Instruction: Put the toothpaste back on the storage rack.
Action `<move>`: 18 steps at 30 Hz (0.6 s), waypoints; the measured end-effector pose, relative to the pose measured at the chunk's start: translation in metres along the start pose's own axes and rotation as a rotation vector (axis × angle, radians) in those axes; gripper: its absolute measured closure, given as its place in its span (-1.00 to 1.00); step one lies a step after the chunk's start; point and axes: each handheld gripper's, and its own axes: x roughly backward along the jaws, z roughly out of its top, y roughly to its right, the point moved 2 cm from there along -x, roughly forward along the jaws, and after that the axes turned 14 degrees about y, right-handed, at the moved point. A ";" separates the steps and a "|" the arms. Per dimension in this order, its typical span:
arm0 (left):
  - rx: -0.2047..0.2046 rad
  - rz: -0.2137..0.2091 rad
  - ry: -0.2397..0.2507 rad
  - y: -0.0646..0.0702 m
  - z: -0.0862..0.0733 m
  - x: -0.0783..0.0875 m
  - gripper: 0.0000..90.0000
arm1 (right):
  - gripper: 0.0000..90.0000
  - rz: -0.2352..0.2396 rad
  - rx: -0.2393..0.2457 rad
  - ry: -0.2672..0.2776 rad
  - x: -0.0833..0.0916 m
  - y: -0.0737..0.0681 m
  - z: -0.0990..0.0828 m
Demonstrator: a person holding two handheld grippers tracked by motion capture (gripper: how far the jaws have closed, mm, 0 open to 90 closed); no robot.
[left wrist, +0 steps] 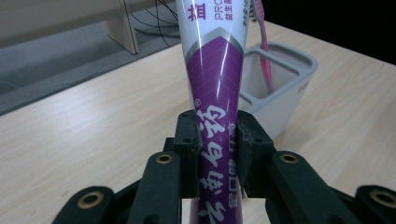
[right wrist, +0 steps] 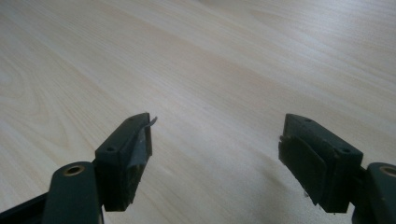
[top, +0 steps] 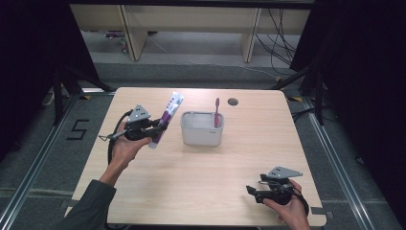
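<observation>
Purple and white, the printed plastic toothpaste tube [left wrist: 215, 93] is clamped between the two black jaws of the left gripper [left wrist: 215, 154], which pinch it across its purple lower part. The tube rises out of that gripper, tilted, its white end uppermost, lifted off the pale wooden table [top: 201, 167]. Just beyond the tube from this gripper stands a light grey rectangular plastic holder [top: 201, 128], divided into compartments, with a pink toothbrush [top: 216, 112] standing upright in the one on its far right side. The tube and the holder are apart, not touching. The right gripper [top: 251, 191] is held low over the table's near edge, well apart from the holder, its jaws spread wide with only bare wood between them.
</observation>
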 end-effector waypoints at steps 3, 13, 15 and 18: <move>0.022 -0.002 0.027 0.004 0.006 -0.006 0.61 | -0.42 0.003 -0.008 -0.005 0.000 0.000 0.000; 0.049 0.007 0.078 0.019 0.023 -0.031 0.61 | -0.42 0.008 0.000 -0.002 0.000 0.000 0.000; 0.045 0.005 0.077 0.023 0.025 -0.036 0.61 | -0.42 0.006 0.003 0.000 -0.001 0.000 0.000; 0.053 0.006 0.092 0.027 0.029 -0.044 0.61 | -0.42 0.006 0.002 -0.002 0.000 0.000 0.000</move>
